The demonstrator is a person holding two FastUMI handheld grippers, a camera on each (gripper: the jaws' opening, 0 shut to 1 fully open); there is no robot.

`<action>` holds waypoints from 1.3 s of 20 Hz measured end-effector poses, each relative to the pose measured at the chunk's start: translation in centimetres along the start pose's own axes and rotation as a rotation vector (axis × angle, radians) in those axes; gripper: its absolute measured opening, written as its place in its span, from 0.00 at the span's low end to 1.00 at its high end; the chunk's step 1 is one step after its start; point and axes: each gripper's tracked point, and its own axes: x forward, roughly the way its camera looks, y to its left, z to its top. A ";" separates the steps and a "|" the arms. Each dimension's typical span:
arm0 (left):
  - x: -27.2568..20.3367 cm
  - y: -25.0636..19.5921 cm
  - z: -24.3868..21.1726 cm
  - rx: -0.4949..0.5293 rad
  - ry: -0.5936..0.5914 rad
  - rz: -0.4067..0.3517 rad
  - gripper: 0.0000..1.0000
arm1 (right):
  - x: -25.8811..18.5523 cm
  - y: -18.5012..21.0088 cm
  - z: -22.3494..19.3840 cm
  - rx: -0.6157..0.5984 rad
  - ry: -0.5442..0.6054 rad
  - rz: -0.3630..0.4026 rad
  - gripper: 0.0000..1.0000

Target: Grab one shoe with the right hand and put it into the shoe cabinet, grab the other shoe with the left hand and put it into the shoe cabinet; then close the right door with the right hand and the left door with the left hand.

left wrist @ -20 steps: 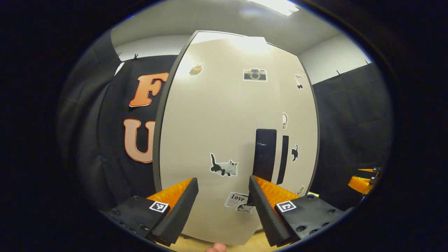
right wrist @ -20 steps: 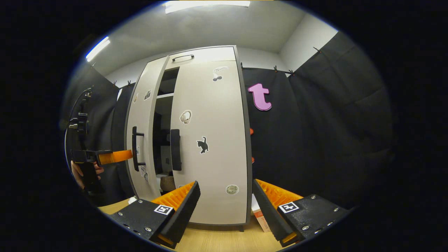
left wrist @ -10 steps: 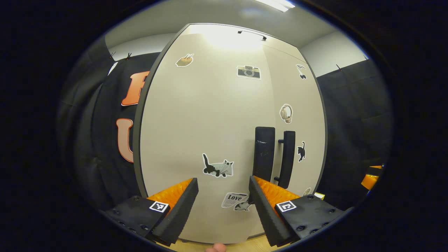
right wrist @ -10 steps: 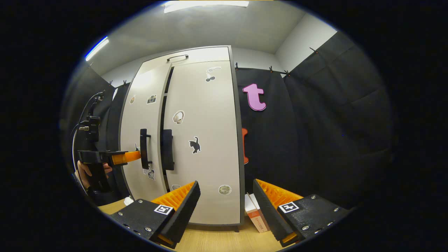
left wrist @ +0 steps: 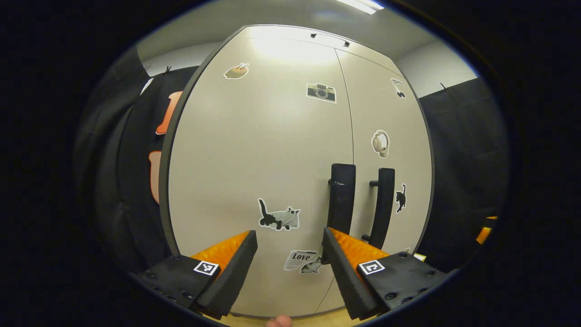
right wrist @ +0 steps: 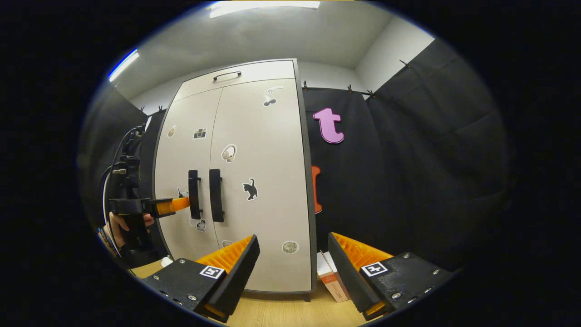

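The pale shoe cabinet [right wrist: 268,136] stands with both doors flush; the seam between them shows no gap. In the left gripper view the left door [left wrist: 254,150] is close ahead, with its dark handle [left wrist: 341,197] beside the right door's handle [left wrist: 382,202]. My left gripper [left wrist: 288,235] is open, holds nothing, and points at the left door just left of the handles. The right gripper view shows that left gripper [right wrist: 174,205], held by a hand [right wrist: 119,223], with its tips at the left door [right wrist: 184,154]; contact is unclear. My right gripper [right wrist: 292,238] is open and stands back from the right door [right wrist: 268,190].
A small box [right wrist: 329,277] leans at the cabinet's right foot on the wooden floor [right wrist: 281,311]. Black cloth walls flank the cabinet on both sides. A top panel with a thin handle [right wrist: 227,74] sits above the doors.
The left door swung from ajar to flush with the right door as my left gripper followed it in. My right gripper has barely moved.
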 end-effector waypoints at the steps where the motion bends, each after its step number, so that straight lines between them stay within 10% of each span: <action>1: 0.0 0.0 -0.2 -0.003 0.005 -0.003 0.97 | 0.0 0.1 -0.1 0.002 0.003 0.003 0.94; 26: -13.1 -0.4 1.3 0.015 -0.061 0.022 0.96 | -1.3 5.1 -0.9 0.029 0.019 0.093 0.94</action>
